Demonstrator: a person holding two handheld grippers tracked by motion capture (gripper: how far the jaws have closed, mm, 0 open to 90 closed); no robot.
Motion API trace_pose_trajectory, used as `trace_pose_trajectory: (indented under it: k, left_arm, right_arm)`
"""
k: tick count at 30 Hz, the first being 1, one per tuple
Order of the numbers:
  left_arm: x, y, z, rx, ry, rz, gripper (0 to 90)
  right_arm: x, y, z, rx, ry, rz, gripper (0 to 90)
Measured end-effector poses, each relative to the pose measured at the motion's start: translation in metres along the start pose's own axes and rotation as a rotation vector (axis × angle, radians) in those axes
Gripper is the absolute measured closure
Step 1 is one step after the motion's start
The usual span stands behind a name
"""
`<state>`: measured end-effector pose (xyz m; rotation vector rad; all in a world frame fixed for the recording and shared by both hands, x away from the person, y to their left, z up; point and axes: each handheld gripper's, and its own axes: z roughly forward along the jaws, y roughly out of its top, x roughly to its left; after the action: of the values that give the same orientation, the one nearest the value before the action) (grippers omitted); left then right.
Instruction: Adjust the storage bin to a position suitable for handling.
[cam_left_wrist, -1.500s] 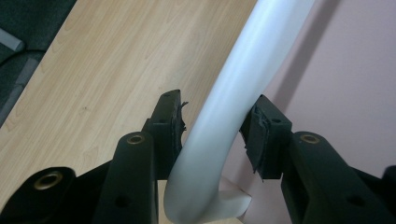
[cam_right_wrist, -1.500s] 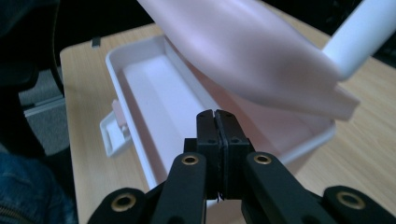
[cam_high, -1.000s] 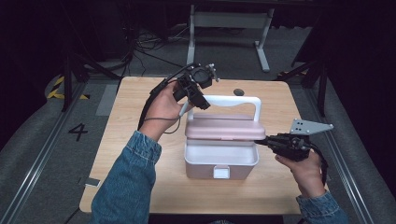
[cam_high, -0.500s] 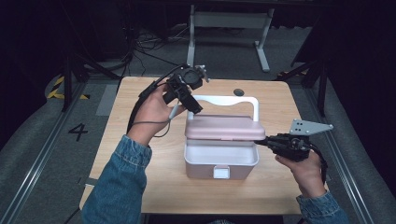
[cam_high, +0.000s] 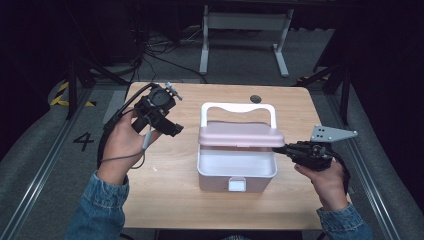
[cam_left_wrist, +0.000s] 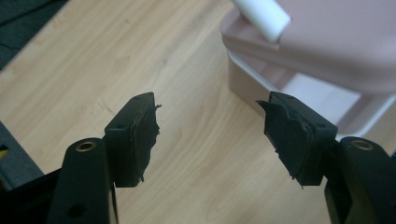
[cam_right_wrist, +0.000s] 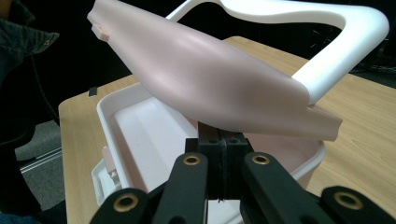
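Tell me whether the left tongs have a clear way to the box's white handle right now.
Probably yes. The left tongs are open, held above bare table beside the box, with nothing between them and the white handle. The right tongs sit under the pink lid on the far side.

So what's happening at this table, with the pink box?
A person holds a gripper in each hand. The right gripper, jaws shut, props up the pink lid of a white box, so the box is partly open. The left gripper is open and holds nothing, above the table beside the box.
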<state>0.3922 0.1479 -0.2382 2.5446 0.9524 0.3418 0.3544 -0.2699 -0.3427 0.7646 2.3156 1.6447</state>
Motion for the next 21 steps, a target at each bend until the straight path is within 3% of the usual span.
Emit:
trace_pose_trajectory:
  k: [4, 10, 21]
  left_arm:
    - [-0.003, -0.013, 0.002, -0.010, -0.024, -0.011, 34.8]
    - [-0.019, -0.029, 0.009, -0.012, -0.051, 0.037, 32.7]
    - [-0.032, -0.045, 0.033, -0.132, -0.114, 0.039, 35.0]
  right_arm:
    - [0.000, 0.002, 0.001, -0.003, 0.001, 0.001, 89.7]
    - [-0.002, 0.006, 0.000, -0.012, 0.000, 0.001, 89.7]
    - [-0.003, 0.008, 0.000, -0.018, 0.013, 0.014, 89.6]
